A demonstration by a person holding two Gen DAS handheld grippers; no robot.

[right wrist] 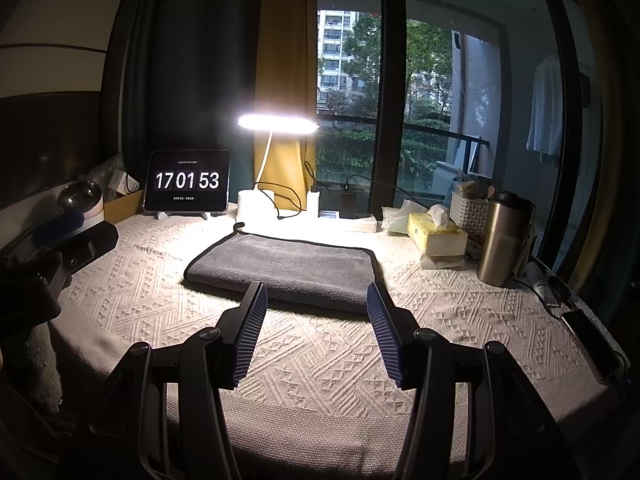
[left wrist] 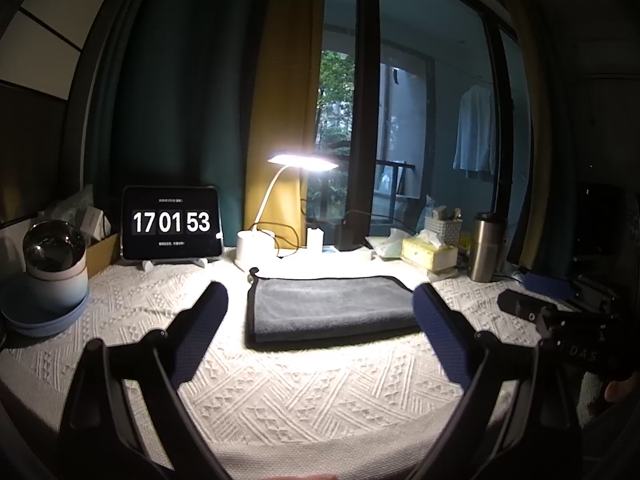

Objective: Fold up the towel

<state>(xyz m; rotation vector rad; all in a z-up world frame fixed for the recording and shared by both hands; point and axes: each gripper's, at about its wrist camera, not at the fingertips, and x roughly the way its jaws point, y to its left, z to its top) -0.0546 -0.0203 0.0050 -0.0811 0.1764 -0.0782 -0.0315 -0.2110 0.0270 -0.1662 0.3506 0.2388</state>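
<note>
Cream woven cloth covers the surface (right wrist: pixel 320 360) beneath both tongs. Ahead of them lies the grey towel (right wrist: pixel 288 268), folded flat, black-edged. The left tongs (left wrist: pixel 320 300) stand spread wide, framing the towel, holding nothing. The right tongs (right wrist: pixel 316 296) are likewise parted and empty, tips just short of the towel's near edge.

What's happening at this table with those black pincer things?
A person is holding two hand-held grippers over a table covered with a white textured cloth. A grey towel lies under the lit desk lamp, already folded into a neat rectangle. The left gripper and the right gripper both hang open just in front of the towel, and neither is touching it.
</note>
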